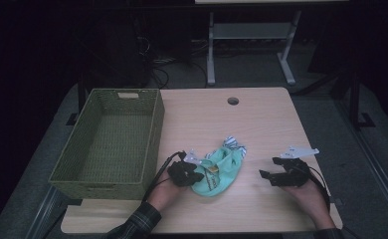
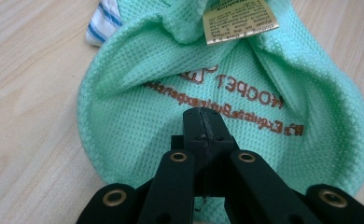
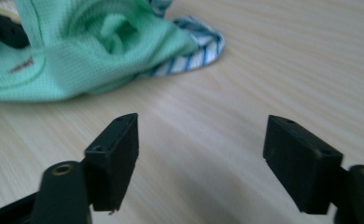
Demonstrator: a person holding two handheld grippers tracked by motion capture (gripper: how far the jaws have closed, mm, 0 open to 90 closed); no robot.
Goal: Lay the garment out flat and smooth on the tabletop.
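Note:
A mint-green cloth (image 1: 221,172) with a blue-and-white striped part (image 1: 234,145) lies bunched on the wooden table (image 1: 266,119). My left gripper (image 1: 198,176) is at its left edge. In the left gripper view its jaws (image 2: 203,122) are shut tight and lie on the green cloth (image 2: 133,107), below brown lettering and a tan label (image 2: 240,19); I cannot tell whether any fabric is pinched. My right gripper (image 1: 265,177) is off to the cloth's right, apart from it. Its jaws (image 3: 201,149) stand open over bare wood, with the cloth (image 3: 77,56) farther off.
A green woven basket (image 1: 154,134), with nothing in it, stands on the table's left side, close to my left hand. A round cable hole (image 1: 233,101) is near the far edge. Bare tabletop lies between the cloth and my right gripper.

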